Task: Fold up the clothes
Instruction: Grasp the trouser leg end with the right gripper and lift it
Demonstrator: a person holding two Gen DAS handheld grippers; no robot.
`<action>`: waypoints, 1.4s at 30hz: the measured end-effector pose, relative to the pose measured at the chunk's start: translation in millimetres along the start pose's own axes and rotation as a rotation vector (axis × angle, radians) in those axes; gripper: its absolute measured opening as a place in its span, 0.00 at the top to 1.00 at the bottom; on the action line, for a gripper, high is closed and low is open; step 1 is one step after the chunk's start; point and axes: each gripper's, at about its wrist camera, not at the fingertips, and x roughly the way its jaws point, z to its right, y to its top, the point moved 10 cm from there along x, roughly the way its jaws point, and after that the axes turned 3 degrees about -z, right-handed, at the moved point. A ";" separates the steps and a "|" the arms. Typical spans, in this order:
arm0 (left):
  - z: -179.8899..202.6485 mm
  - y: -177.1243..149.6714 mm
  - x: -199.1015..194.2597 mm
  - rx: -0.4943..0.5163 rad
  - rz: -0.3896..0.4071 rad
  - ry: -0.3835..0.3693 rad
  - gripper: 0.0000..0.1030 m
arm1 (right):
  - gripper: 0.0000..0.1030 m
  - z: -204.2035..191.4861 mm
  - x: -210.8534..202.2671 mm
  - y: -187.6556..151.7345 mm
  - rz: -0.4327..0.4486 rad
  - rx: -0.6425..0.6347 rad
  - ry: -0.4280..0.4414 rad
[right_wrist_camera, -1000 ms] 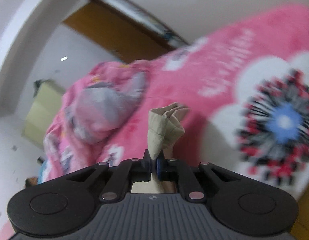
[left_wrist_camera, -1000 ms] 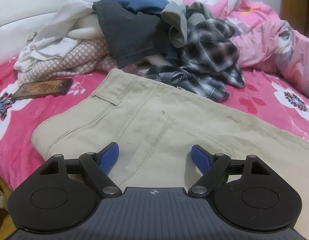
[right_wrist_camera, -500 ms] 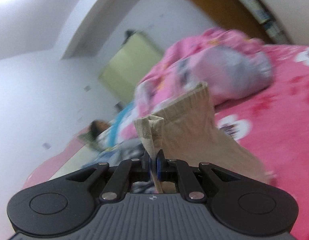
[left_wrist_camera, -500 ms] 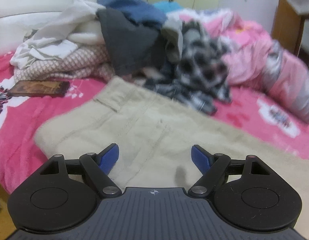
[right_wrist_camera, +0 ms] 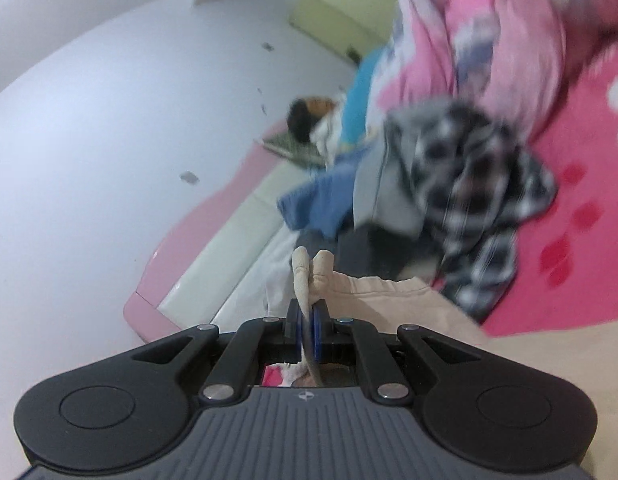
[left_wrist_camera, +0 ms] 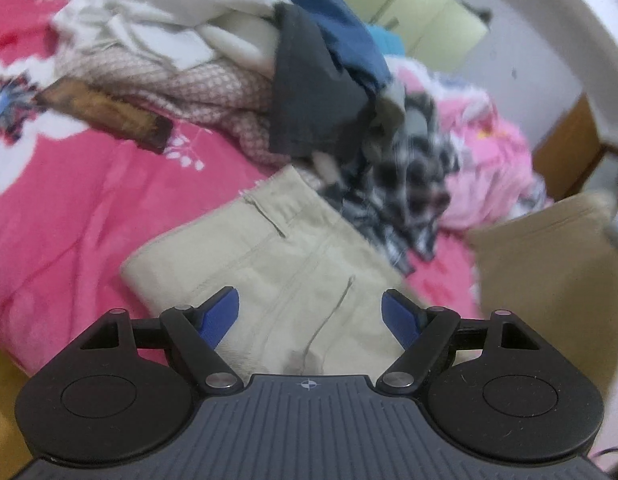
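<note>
The trouser hem point(right_wrist_camera: 309, 276), clamped in the right hand-held gripper point(right_wrist_camera: 307, 334), has swung over toward the clothes pile point(right_wrist_camera: 449, 184).

From my remote feed: a bed point(left_wrist_camera: 89, 208) under a pink floral blanket fills the room, its pink-and-cream headboard point(right_wrist_camera: 213, 248) against a plain white wall point(right_wrist_camera: 109, 100). Pale green wardrobe doors point(left_wrist_camera: 425, 20) stand behind; brown wooden furniture point(left_wrist_camera: 569, 152) sits at right.

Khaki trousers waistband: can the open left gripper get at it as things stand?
Probably yes. The left gripper hangs open over the khaki trousers, and nothing covers the waistband; the plaid shirt only borders it.
</note>
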 end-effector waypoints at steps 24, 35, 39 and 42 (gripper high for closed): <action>-91.2 15.5 -47.9 -0.271 0.071 -0.047 0.22 | 0.94 -40.2 172.2 -180.8 -0.302 -0.710 -0.177; -101.7 16.9 -53.6 -0.270 0.078 -0.008 0.22 | 0.94 -43.9 199.5 -192.0 -0.305 -0.824 -0.167; -97.3 20.6 -53.6 -0.254 0.082 -0.016 0.22 | 0.86 -17.2 203.9 -228.1 -0.435 -0.850 -0.180; -88.3 26.6 -51.5 -0.224 0.089 -0.029 0.22 | 0.59 -35.9 190.7 -216.6 -0.460 -0.787 -0.090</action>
